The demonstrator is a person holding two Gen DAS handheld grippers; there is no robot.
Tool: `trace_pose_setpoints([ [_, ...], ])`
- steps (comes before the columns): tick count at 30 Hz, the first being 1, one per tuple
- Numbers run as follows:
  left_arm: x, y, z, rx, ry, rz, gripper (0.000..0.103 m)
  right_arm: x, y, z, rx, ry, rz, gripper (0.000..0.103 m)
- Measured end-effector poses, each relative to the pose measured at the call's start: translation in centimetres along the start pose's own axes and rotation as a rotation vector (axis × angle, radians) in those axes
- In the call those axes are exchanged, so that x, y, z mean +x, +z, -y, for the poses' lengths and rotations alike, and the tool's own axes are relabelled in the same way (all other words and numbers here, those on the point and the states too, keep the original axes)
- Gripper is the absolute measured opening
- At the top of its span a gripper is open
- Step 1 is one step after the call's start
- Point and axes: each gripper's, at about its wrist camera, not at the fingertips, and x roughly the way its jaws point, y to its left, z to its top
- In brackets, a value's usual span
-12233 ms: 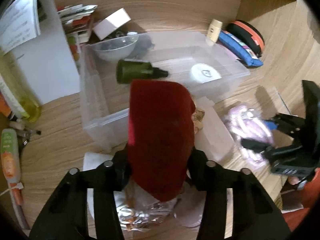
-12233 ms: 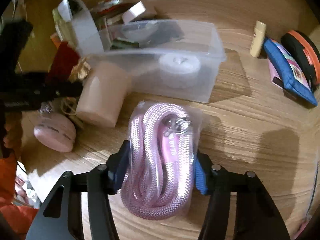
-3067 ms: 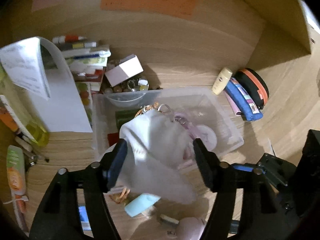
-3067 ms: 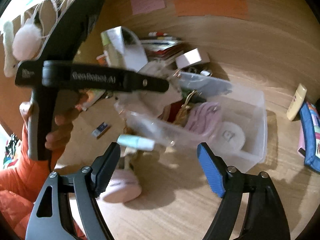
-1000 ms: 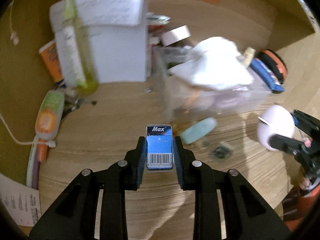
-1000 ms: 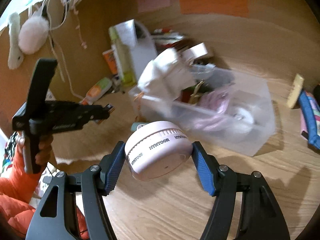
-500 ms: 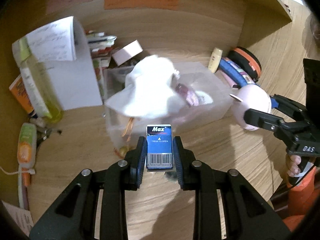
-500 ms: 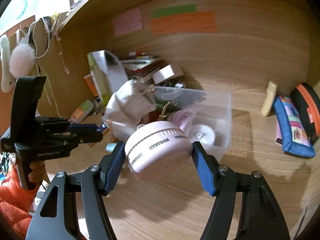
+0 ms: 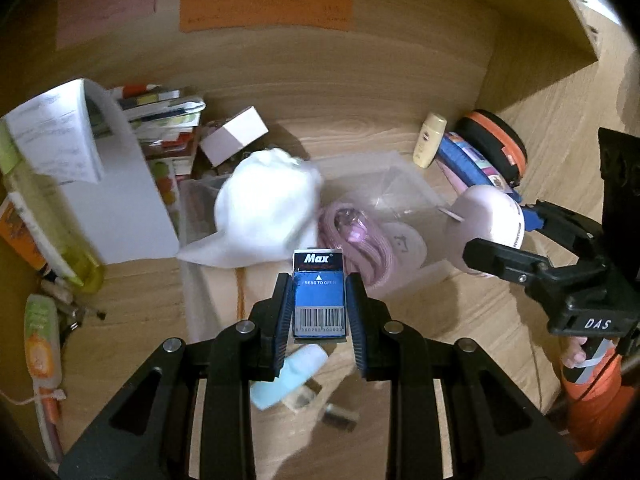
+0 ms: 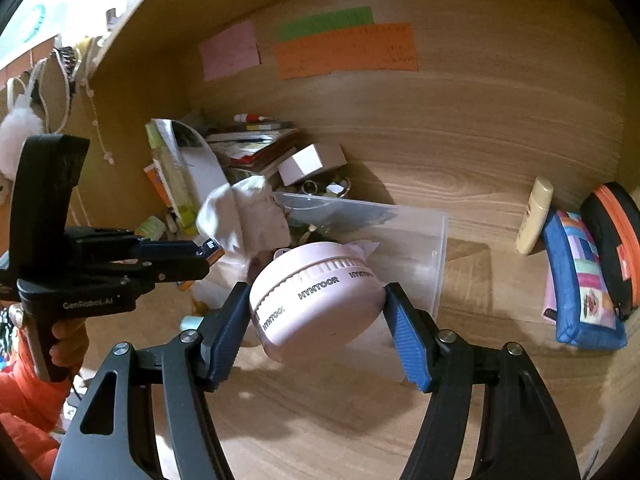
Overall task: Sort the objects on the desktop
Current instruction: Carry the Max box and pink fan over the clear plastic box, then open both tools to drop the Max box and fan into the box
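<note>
My left gripper point(image 9: 319, 304) is shut on a small blue Max staple box point(image 9: 319, 294) and holds it above the near edge of the clear plastic bin point(image 9: 416, 188). My right gripper point(image 10: 316, 312) is shut on a round pink HYNTOOR case point(image 10: 316, 300) and holds it in the air just in front of the bin point(image 10: 424, 240); it also shows in the left wrist view point(image 9: 486, 228). The bin holds a white cloth pouch point(image 9: 264, 208), a pink rope point(image 9: 360, 240) and a white disc point(image 9: 404, 240). The left gripper shows in the right wrist view point(image 10: 208, 252).
A pale blue tube point(image 9: 286, 380) and a small dark piece point(image 9: 340, 420) lie on the desk under my left gripper. A white folder point(image 9: 100, 184) and books stand at the left. A cream bottle point(image 9: 428, 144), blue pouch point(image 10: 580, 276) and orange-rimmed case point(image 10: 612, 240) lie at the right.
Both grippers have moved in closer to the bin, each still holding its object. The pink case now hangs by the bin's right end.
</note>
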Motion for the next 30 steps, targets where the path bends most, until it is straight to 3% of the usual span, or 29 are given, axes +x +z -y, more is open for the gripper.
trace_pose_setpoints([
  [12,3.3,1.6,-0.2,-0.013,-0.038,-0.045,0.027,3.8,1.2,1.7,-0.015,-0.04,-0.082,0.064],
  [21,5.3,0.8,0.4,0.004,-0.077,-0.107,0.027,6.1,0.9,2.3,0.003,-0.048,-0.139,0.064],
  [30,5.5,0.5,1.3,0.048,-0.06,-0.105,0.027,7.2,0.6,2.5,0.005,-0.067,-0.19,0.065],
])
